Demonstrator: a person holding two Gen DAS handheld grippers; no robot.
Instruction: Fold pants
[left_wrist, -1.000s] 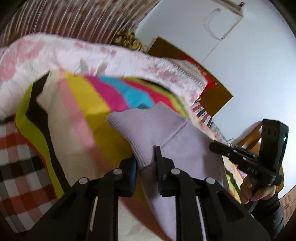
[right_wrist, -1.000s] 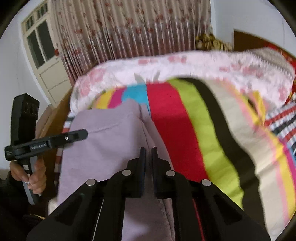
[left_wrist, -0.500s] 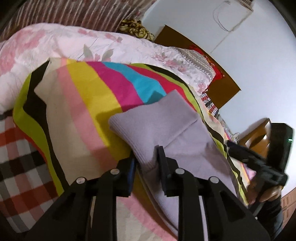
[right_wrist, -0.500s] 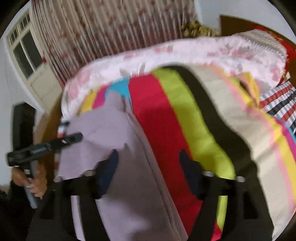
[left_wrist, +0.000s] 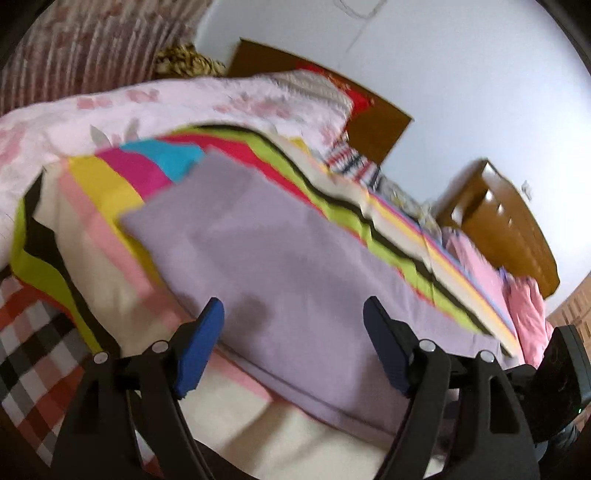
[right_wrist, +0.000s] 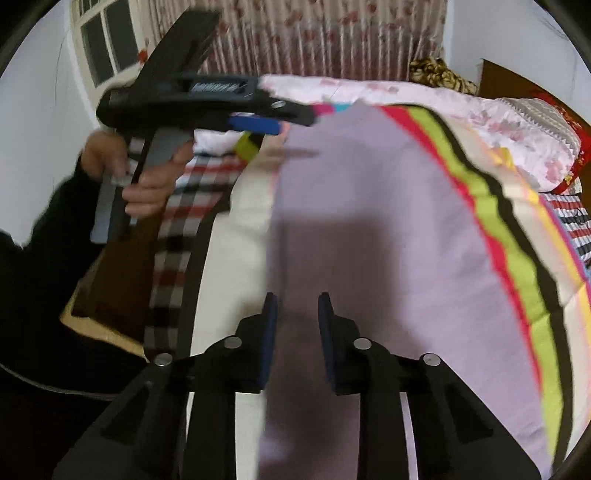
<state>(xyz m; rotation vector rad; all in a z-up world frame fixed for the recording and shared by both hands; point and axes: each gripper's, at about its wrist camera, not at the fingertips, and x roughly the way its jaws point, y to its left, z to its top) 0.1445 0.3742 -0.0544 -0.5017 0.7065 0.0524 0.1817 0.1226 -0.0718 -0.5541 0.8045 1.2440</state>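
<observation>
One garment: lilac pants (right_wrist: 388, 236), folded into a long flat band, smooth, a seam along the near edge.
Place: lengthwise on the striped blanket (left_wrist: 110, 192) over the bed, pink floral quilt (left_wrist: 110, 107) beyond.
Left gripper (left_wrist: 293, 343): jaws have just been opening, spread wide above the pants, pinching nothing.
Right gripper (right_wrist: 295, 332): jaws have just been closing, a narrow gap left, fabric below it, pads not pressing.
Blur: both views smeared.

Soft daylight, evenly bright; motion blur smears both views; fisheye bends the edges; a grey shadow crosses the lilac knitted pants (right_wrist: 388, 229).
</observation>
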